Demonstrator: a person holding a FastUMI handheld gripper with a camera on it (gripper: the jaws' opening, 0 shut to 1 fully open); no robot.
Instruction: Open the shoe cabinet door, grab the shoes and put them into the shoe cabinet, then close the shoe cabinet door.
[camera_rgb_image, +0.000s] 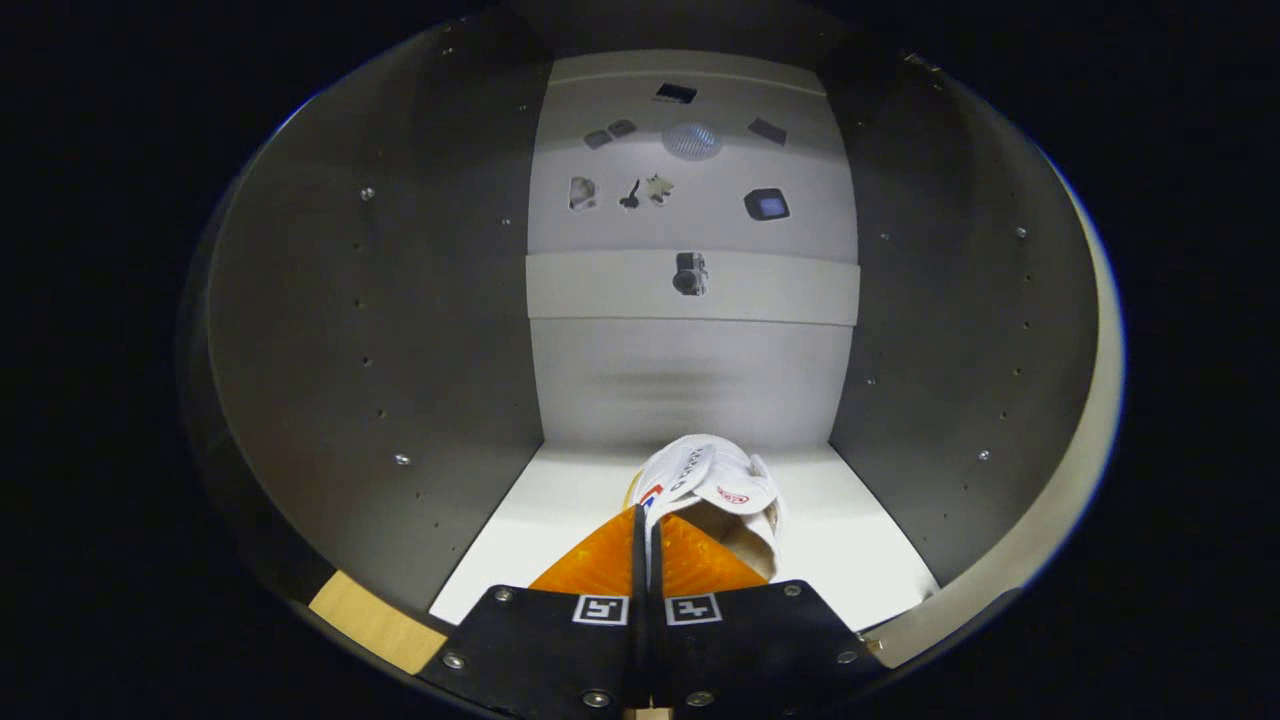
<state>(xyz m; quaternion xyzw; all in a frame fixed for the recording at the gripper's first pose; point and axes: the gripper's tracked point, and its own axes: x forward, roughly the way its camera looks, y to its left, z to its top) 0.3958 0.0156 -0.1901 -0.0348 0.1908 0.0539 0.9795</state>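
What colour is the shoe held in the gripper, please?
White, with small red and blue marks; the gripper view shows the shoe pinched by the gripper.

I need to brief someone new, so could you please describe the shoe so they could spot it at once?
Look inside the open shoe cabinet, on its white floor panel between the grey side walls. The white shoe sits just ahead of the gripper, whose fingers are pinched on its edge. It is the only soft, fabric thing there.

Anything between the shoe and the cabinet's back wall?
No. In the gripper view, bare white shelf runs from the shoe, pinched in the shut tongs, to the back wall.
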